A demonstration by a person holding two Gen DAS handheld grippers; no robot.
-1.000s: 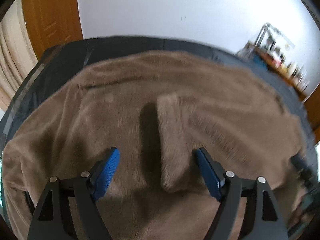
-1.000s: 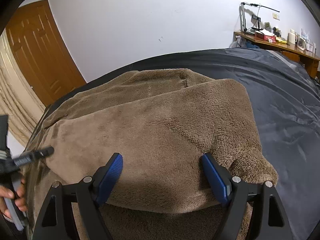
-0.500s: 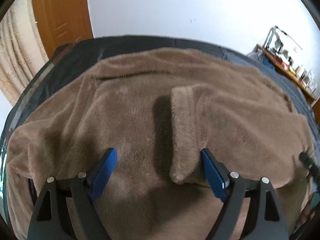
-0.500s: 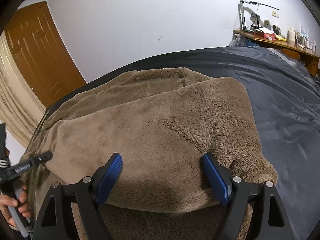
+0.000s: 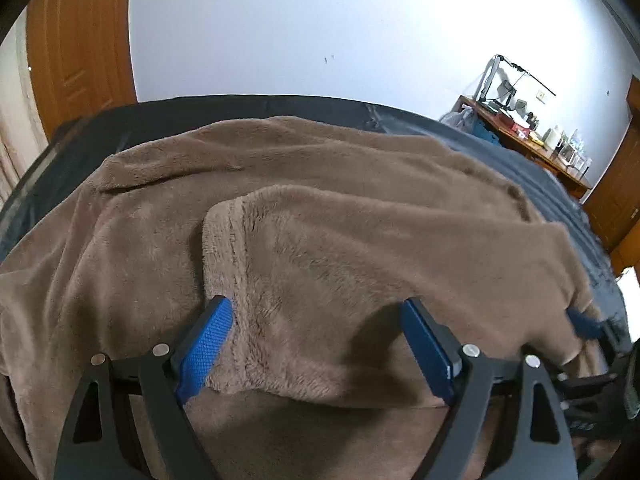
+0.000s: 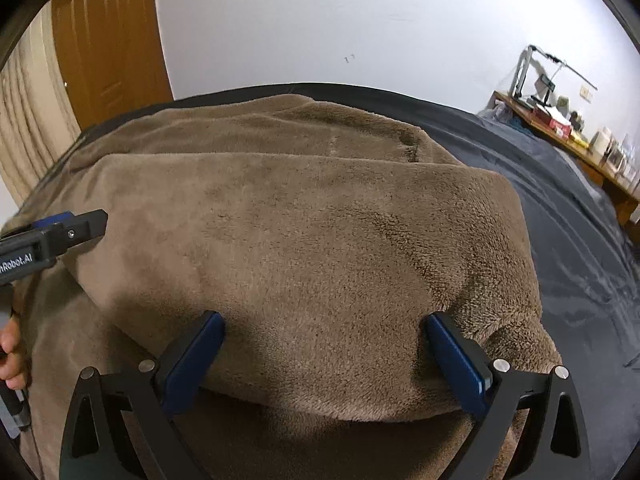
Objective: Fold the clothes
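A brown fleece garment [image 5: 152, 232] lies spread on a dark bedsheet [image 5: 168, 116]. One part is folded over on top as a thick flap [image 5: 360, 240]. My left gripper [image 5: 314, 308] hovers low over the flap's near edge with its fingers wide apart; the flap's left end lies by the left pad, and neither pad presses on it. My right gripper [image 6: 323, 320] straddles the right part of the same flap [image 6: 312, 232] and its jaws are opening, with the fabric loose between them. The left gripper [image 6: 60, 232] shows at the left of the right wrist view, the right gripper [image 5: 584, 324] blurred at the right of the left wrist view.
Bare dark sheet [image 6: 580, 264] stretches to the right of the garment. A cluttered wooden desk [image 6: 560, 124] stands against the white wall at the far right. A wooden door [image 6: 108, 48] and a curtain [image 6: 24, 128] are at the left. A person's hand [image 6: 10, 356] holds the left gripper.
The left gripper has slid right, so the folded flap now lies between its fingers instead of beside the right one. The right gripper's jaws have spread wider. Both have come closer to the fabric.
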